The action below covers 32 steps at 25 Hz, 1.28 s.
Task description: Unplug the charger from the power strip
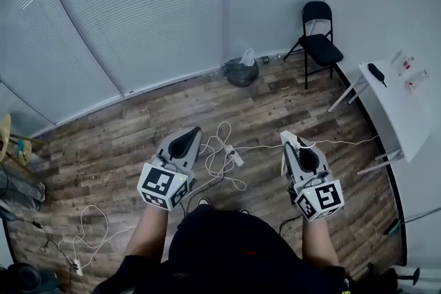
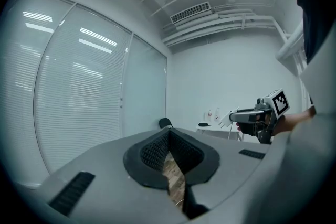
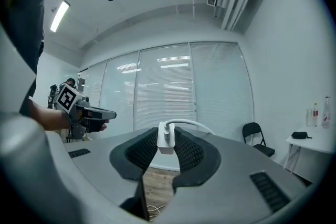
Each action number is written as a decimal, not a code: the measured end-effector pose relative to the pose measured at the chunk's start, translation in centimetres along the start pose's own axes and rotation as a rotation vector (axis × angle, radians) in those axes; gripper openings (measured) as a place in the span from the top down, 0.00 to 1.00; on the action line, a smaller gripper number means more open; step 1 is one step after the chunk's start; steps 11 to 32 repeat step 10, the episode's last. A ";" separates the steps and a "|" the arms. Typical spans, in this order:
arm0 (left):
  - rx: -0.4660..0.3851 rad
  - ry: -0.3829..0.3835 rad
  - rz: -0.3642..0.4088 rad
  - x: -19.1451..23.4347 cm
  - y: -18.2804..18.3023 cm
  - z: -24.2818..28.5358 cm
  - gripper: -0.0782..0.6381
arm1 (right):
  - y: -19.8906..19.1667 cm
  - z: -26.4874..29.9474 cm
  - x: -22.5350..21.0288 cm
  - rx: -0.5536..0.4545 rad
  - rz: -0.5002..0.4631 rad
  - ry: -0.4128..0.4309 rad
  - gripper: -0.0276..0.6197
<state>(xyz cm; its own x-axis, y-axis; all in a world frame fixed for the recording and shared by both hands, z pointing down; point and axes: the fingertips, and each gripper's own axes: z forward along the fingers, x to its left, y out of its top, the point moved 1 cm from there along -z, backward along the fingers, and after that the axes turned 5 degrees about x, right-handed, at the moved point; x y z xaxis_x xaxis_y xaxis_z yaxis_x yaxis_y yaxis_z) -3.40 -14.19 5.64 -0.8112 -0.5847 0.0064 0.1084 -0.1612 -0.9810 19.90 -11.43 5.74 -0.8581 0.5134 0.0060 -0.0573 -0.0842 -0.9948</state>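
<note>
My right gripper is held up level, shut on a white charger whose cable curves off to the right. The charger is off the floor, well away from the white power strip that lies on the wood floor among loops of white cable. My left gripper is raised beside it on the left, and its ribbed pads meet at the tips with nothing between them. In the left gripper view, the right gripper shows with the charger at its tip.
A black folding chair and a dark bag stand by the back wall. A white table is at the right. A second strip with tangled cable lies at the lower left. Blinds cover the glass wall.
</note>
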 end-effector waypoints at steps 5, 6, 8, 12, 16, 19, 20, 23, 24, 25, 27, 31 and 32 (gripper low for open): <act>0.011 0.007 -0.010 0.9 -0.9 -0.3 0.87 | -0.9 0.7 0.5 0.017 0.005 0.005 0.79; 0.013 0.008 -0.013 1.2 -1.0 -0.2 0.87 | -1.0 1.2 0.7 0.019 0.004 0.007 0.79; 0.019 0.009 -0.020 2.3 -1.1 -0.1 0.87 | -0.9 2.3 1.2 0.024 0.000 0.015 0.79; 0.026 0.011 -0.027 3.4 -1.2 -0.2 0.87 | -0.8 3.4 2.0 0.029 -0.005 0.024 0.79; 0.026 0.011 -0.027 3.4 -1.2 -0.2 0.87 | -0.8 3.4 2.0 0.029 -0.005 0.024 0.79; 0.026 0.011 -0.027 3.4 -1.2 -0.2 0.87 | -0.8 3.4 2.0 0.029 -0.005 0.024 0.79; 0.026 0.011 -0.027 3.4 -1.2 -0.2 0.87 | -0.8 3.4 2.0 0.029 -0.005 0.024 0.79; 0.026 0.011 -0.027 3.4 -1.2 -0.2 0.87 | -0.8 3.4 2.0 0.029 -0.005 0.024 0.79; 0.026 0.011 -0.027 3.4 -1.2 -0.2 0.87 | -0.8 3.4 2.0 0.029 -0.005 0.024 0.79; 0.026 0.011 -0.027 3.4 -1.2 -0.2 0.87 | -0.8 3.4 2.0 0.029 -0.005 0.024 0.79; 0.026 0.011 -0.027 3.4 -1.2 -0.2 0.87 | -0.8 3.4 2.0 0.029 -0.005 0.024 0.79; 0.026 0.011 -0.027 3.4 -1.2 -0.2 0.87 | -0.8 3.4 2.0 0.029 -0.005 0.024 0.79; 0.026 0.011 -0.027 3.4 -1.2 -0.2 0.87 | -0.8 3.4 2.0 0.029 -0.005 0.024 0.79</act>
